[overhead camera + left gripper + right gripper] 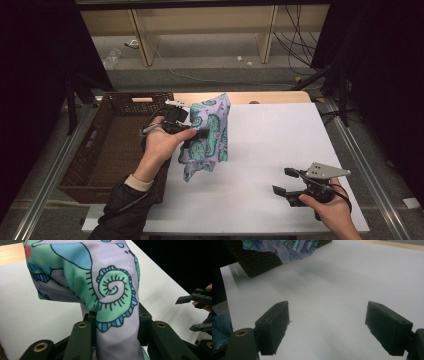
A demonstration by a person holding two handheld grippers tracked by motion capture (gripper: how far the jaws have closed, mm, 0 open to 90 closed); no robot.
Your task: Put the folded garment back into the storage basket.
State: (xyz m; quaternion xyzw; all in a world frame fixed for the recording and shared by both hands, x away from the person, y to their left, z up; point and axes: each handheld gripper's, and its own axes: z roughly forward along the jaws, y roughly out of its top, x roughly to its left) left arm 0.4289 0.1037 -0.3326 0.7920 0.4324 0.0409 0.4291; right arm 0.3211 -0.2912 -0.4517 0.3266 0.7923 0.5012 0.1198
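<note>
Plainly, with the patterned cloth [209, 131] clamped in the left gripper [196, 133] beside the basket [107, 145] while the right gripper [284, 181] is held apart and empty, the hanging folds could be snagged on the basket's rim or slipped from the jaws.

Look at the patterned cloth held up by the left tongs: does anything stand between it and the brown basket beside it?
Nothing visible does. The left tongs grip the cloth above the white table, and the basket lies right beside it with its top open.
</note>
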